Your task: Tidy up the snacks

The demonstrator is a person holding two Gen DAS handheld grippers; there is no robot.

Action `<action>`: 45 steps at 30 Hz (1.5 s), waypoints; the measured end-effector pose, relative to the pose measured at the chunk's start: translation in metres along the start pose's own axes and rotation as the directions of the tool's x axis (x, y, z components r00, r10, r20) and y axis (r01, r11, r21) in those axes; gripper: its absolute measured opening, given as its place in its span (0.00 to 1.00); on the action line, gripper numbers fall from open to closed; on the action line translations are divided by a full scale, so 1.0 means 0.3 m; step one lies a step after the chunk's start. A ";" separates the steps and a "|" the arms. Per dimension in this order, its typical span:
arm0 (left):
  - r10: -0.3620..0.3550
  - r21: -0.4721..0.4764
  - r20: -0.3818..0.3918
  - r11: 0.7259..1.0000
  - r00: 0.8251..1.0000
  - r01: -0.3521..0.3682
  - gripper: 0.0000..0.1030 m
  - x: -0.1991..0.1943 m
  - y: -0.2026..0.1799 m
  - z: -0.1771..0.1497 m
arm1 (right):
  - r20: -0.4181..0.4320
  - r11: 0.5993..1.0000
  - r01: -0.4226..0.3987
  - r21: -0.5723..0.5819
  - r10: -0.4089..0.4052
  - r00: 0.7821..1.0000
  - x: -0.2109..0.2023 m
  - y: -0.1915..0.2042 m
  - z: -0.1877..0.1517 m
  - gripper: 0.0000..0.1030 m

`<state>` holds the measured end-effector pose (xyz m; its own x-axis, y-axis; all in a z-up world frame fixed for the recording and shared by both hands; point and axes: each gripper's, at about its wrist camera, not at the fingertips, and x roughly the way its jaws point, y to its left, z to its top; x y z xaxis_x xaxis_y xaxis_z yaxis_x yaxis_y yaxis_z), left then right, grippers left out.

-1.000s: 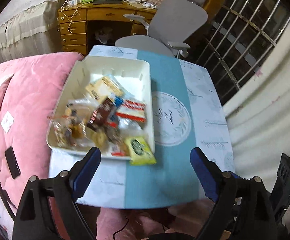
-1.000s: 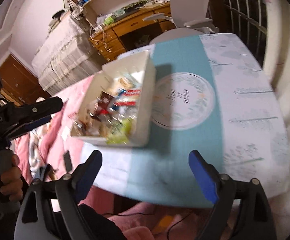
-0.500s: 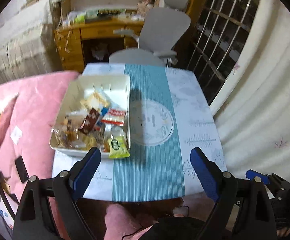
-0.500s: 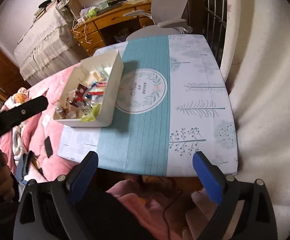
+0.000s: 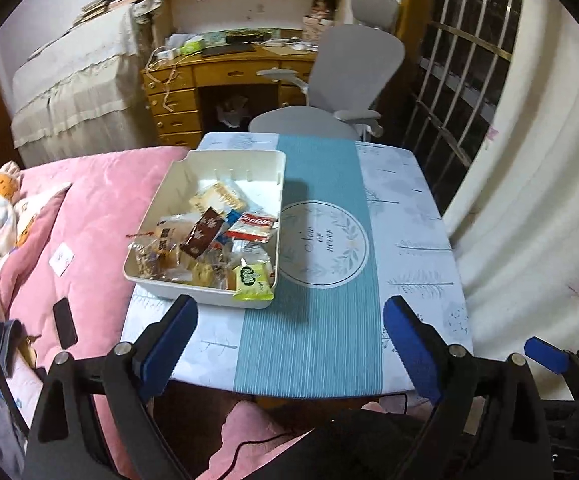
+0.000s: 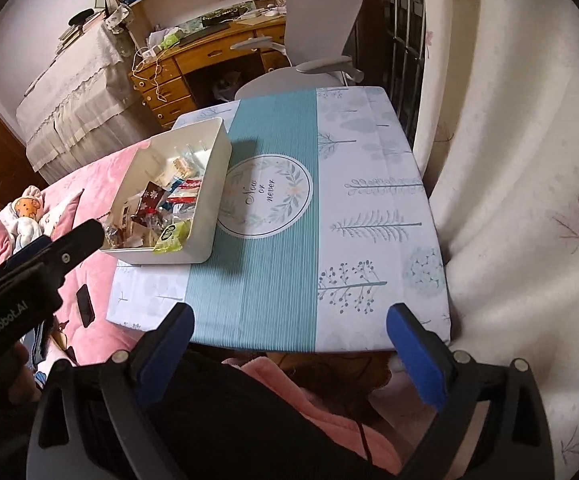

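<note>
Both jaws gape empty, the left gripper (image 5: 289,340) opening wider; I've pulled it and the right gripper (image 6: 289,344) back from the snacks (image 5: 209,240), all in the bin (image 5: 217,160), so sorting looks done.

The round white emblem (image 6: 267,198) in the middle of the teal table runner (image 6: 261,276) reads "New or never" in script, ringed by a leaf wreath; in the left wrist view the same words are too blurred to make out. At about 9 o'clock in the right wrist view, the black body of the left gripper (image 6: 17,312) carries white lettering, "GenRobot.AI". In the white bin (image 5: 209,292), a red-and-white snack packet (image 5: 255,222) bears white script that cannot be read for certain.
</note>
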<state>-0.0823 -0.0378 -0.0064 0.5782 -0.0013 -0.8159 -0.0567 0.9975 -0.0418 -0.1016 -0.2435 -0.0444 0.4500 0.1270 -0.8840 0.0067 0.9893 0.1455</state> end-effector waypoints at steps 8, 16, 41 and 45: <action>0.012 0.014 -0.027 1.000 1.000 -0.011 0.99 0.018 -0.025 -0.023 | 0.007 1.000 -0.008 -0.014 0.008 1.000 0.006 -0.004 -0.010 0.95; 0.027 0.034 -0.017 0.999 0.999 -0.026 0.99 0.018 -0.039 -0.023 | 0.008 1.000 -0.011 -0.002 0.011 1.000 0.013 -0.015 -0.010 0.95; 0.065 0.065 -0.010 0.996 0.998 -0.064 0.99 0.029 -0.075 -0.006 | -0.007 1.000 -0.021 -0.023 0.021 1.000 0.051 -0.005 0.030 0.95; 0.070 0.064 -0.026 0.996 0.997 -0.069 0.99 0.042 -0.083 -0.016 | -0.016 0.999 -0.020 -0.030 0.020 1.000 0.067 -0.017 0.033 0.95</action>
<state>-0.0774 -0.0629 -0.0184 0.5511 0.0671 -0.8317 -0.0439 0.9977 0.0514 -0.0838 -0.2466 -0.0586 0.4356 0.1476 -0.8879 -0.0293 0.9883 0.1499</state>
